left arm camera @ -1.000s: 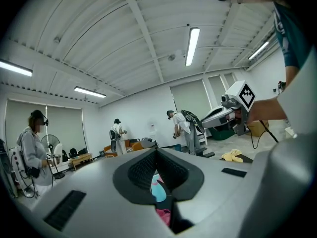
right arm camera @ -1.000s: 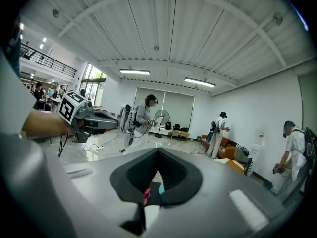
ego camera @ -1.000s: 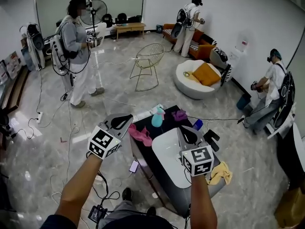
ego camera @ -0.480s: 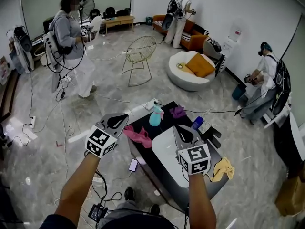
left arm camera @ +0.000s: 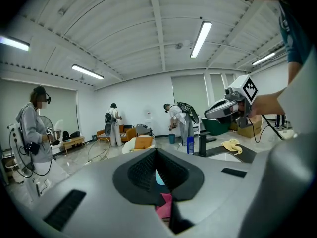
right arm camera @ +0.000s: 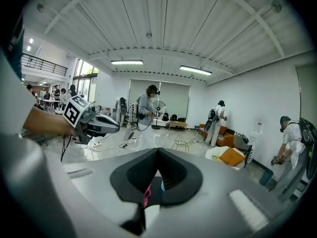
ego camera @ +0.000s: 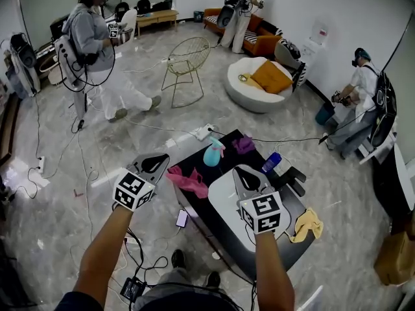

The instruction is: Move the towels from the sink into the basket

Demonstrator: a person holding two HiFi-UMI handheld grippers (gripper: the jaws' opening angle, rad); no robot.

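A pink towel [ego camera: 189, 181] lies crumpled on the black table [ego camera: 194, 164], just left of the white sink [ego camera: 220, 203]. A purple towel [ego camera: 244, 144] sits at the table's far edge and a yellow towel [ego camera: 305, 224] hangs at its right corner. My left gripper [ego camera: 159, 161] hovers shut and empty beside the table's left edge, near the pink towel [left arm camera: 165, 206]. My right gripper [ego camera: 241, 172] is shut and empty above the sink. In the left gripper view the jaws [left arm camera: 156, 151] meet; the right gripper view shows the same [right arm camera: 158, 152].
A teal spray bottle [ego camera: 213, 153], a blue bottle [ego camera: 271, 162] and a black faucet [ego camera: 292, 177] stand on the table. A phone [ego camera: 182, 218] and cables lie on the floor below. A wire chair [ego camera: 185, 63], a round white seat [ego camera: 259, 86] and three people stand farther off.
Both grippers have sunk toward the table and edged forward, still shut. The head view has tilted, so the room behind has slid upward in the picture.
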